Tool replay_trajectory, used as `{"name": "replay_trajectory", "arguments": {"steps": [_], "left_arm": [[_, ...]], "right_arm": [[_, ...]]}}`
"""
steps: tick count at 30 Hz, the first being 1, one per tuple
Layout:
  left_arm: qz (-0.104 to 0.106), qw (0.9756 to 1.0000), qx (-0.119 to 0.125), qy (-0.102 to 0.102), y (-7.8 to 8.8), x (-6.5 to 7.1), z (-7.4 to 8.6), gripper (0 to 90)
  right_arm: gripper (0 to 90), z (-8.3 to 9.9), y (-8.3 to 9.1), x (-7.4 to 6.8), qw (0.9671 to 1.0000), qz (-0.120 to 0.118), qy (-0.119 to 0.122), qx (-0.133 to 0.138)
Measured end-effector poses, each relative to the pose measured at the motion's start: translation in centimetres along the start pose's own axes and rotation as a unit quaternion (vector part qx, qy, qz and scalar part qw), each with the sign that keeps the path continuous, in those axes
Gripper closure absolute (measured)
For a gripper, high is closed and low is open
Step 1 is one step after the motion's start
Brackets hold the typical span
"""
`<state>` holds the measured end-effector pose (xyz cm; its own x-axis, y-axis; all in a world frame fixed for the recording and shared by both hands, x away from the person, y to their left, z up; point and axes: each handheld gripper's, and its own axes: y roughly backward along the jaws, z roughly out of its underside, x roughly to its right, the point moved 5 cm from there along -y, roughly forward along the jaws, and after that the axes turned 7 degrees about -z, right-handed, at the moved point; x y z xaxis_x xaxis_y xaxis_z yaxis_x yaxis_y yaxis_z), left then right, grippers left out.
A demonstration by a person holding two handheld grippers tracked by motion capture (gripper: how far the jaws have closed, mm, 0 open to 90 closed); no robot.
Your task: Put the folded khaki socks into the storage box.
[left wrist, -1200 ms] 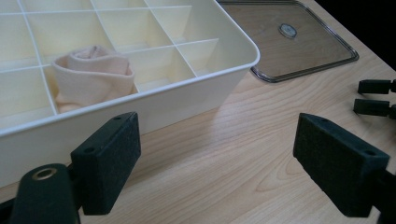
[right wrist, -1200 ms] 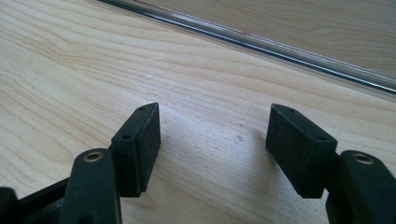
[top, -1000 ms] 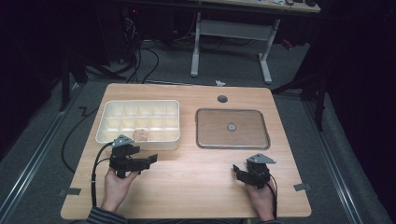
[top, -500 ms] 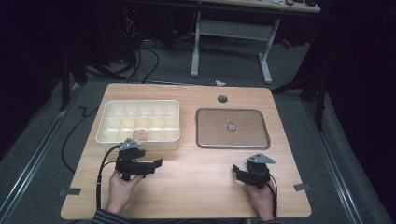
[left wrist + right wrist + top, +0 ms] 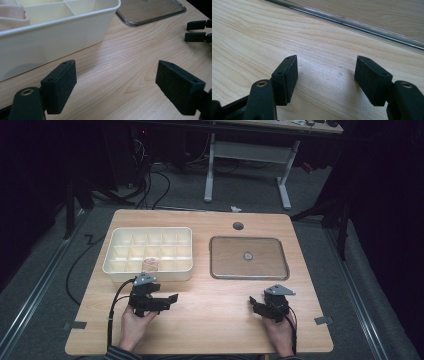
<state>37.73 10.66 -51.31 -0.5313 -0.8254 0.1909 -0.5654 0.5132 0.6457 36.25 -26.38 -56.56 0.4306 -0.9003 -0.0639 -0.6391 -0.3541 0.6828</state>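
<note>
Dark floor surrounded the wooden desk (image 5: 210, 325). On its far left stood a cream compartment box (image 5: 148, 251) with a pinkish item (image 5: 150, 265) in a near compartment; a clear flat lid (image 5: 248, 258) lay to its right. Near the front edge, the left gripper (image 5: 167, 300) and right gripper (image 5: 256, 304) rested well apart, each with fingers spread, gripping nothing.

Cream divided bin (image 5: 148, 251) beside clear lid (image 5: 248, 257) on table (image 5: 215, 320).
</note>
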Motion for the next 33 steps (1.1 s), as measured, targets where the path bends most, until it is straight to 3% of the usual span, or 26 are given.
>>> {"name": "replay_trajectory", "arguments": {"steps": [15,33], "left_arm": [[-0.001,0.9999,-0.010,-0.008,-1.5,0.5,0.9,18.5],[-0.020,0.9993,-0.023,-0.023,-3.2,0.6,1.6,18.7]], "right_arm": [[35.2,0.0,0.0,0.0,1.0000,0.000,0.000,0.000],[35.2,0.0,0.0,0.0,1.0000,0.000,0.000,0.000]]}}
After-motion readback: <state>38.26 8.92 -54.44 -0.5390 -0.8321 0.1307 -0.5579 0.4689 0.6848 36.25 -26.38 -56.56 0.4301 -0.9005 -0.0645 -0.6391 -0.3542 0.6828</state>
